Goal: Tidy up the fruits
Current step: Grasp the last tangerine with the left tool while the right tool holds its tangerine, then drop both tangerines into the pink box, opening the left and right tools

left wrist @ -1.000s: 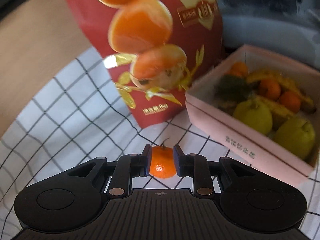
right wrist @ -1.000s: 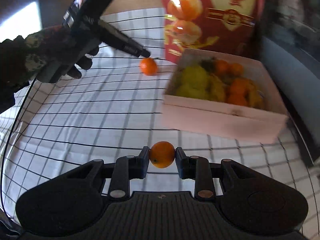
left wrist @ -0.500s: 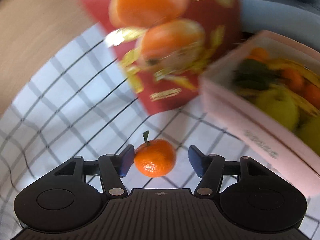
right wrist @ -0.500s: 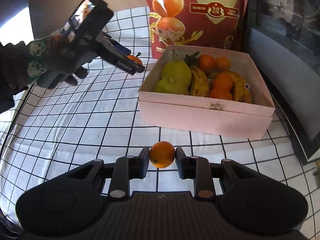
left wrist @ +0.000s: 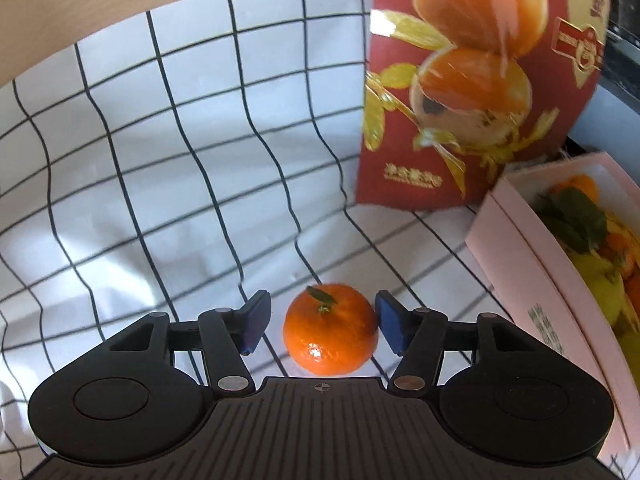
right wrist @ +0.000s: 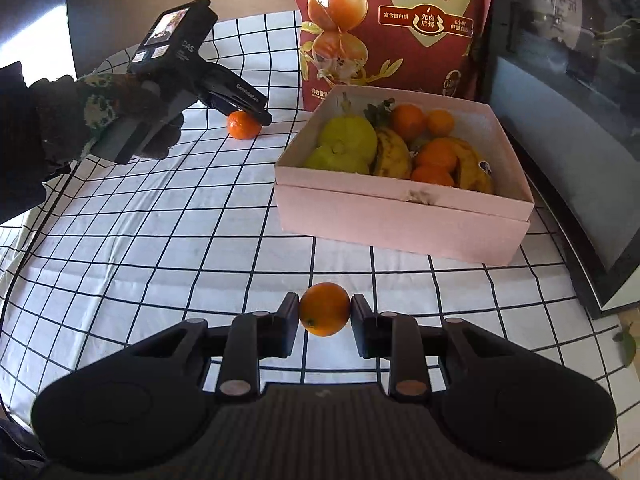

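Note:
A stemmed tangerine [left wrist: 330, 334] rests on the checked cloth between the fingers of my left gripper [left wrist: 322, 320], which stands open; the left pad is clear of it and the right pad is close beside it. In the right wrist view the same tangerine [right wrist: 242, 125] lies left of the pink box [right wrist: 400, 216], under the left gripper [right wrist: 256, 114], which a gloved hand [right wrist: 100, 116] holds. The box holds tangerines, bananas and yellow-green fruits. My right gripper [right wrist: 325, 312] is shut on a small orange [right wrist: 325, 306] above the cloth, in front of the box.
A tall red snack bag [right wrist: 400, 28] stands behind the box and just beyond the loose tangerine. A dark framed panel [right wrist: 560, 140] lines the right side. A small leaf [right wrist: 626, 346] lies on the cloth at the far right. The pink box wall [left wrist: 532, 280] is right of the left gripper.
My left gripper has opened and let go of the tangerine, which now sits on the cloth. It also rolled and shifted left. The right gripper still grips its orange.

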A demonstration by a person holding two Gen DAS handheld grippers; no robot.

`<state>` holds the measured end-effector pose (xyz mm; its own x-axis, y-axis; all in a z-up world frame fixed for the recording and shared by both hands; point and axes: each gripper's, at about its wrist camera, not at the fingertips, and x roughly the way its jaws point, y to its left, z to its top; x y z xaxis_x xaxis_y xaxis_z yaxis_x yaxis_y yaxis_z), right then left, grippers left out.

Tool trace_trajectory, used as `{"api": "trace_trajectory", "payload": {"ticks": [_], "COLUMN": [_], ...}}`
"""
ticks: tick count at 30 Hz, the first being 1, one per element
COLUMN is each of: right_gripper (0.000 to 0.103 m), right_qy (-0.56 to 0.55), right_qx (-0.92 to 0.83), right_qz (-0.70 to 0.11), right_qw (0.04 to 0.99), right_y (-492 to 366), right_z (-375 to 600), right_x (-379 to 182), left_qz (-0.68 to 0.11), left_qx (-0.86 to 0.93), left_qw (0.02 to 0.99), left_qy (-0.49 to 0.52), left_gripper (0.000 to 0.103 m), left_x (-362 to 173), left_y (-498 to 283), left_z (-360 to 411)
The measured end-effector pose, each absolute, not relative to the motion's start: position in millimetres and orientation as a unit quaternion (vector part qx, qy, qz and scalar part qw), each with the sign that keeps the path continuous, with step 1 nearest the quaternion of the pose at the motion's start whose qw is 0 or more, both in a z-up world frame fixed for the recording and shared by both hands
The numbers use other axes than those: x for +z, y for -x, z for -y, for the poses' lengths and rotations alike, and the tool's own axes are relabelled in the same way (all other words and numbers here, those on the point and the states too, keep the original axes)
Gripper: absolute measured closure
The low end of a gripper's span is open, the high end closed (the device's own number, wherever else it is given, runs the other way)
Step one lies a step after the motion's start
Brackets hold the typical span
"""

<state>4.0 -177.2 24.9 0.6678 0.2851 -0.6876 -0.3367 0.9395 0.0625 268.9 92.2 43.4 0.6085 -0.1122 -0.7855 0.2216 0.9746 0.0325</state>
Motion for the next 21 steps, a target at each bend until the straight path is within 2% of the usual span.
{"api": "trace_trajectory", "payload": {"ticks": [11, 13, 16, 21], "right_gripper": [0.076, 0.076, 0.076, 0.076], "right_qy": [0.041, 0.044, 0.048, 0.057], "right_qx": [0.182, 0.180, 0.176, 0.175], "right_qz": [-0.378, -0.381, -0.382, -0.380], "right_qw": [0.907, 0.906, 0.906, 0.906], "right_y": [9.7, 12.1, 16.0, 22.6], "right_z": [165.3, 164.0, 163.0, 163.6], "right_x": [21.4, 20.3, 20.0, 22.3], "left_qz": [-0.436, -0.435, -0.433, -0.421], "left_qx": [-0.102, -0.101, -0.101, -0.113], "left_qw": [0.893, 0.893, 0.895, 0.900], "left_qy": [-0.051, -0.047, -0.037, -0.009], "left_gripper": [0.041, 0.047, 0.048, 0.049], "left_x": [31.7, 30.4, 29.9, 40.2], "left_y": [-264.2, -264.9, -260.0, -220.9], "left_z": [-90.1, -90.7, -94.3, -99.9]}}
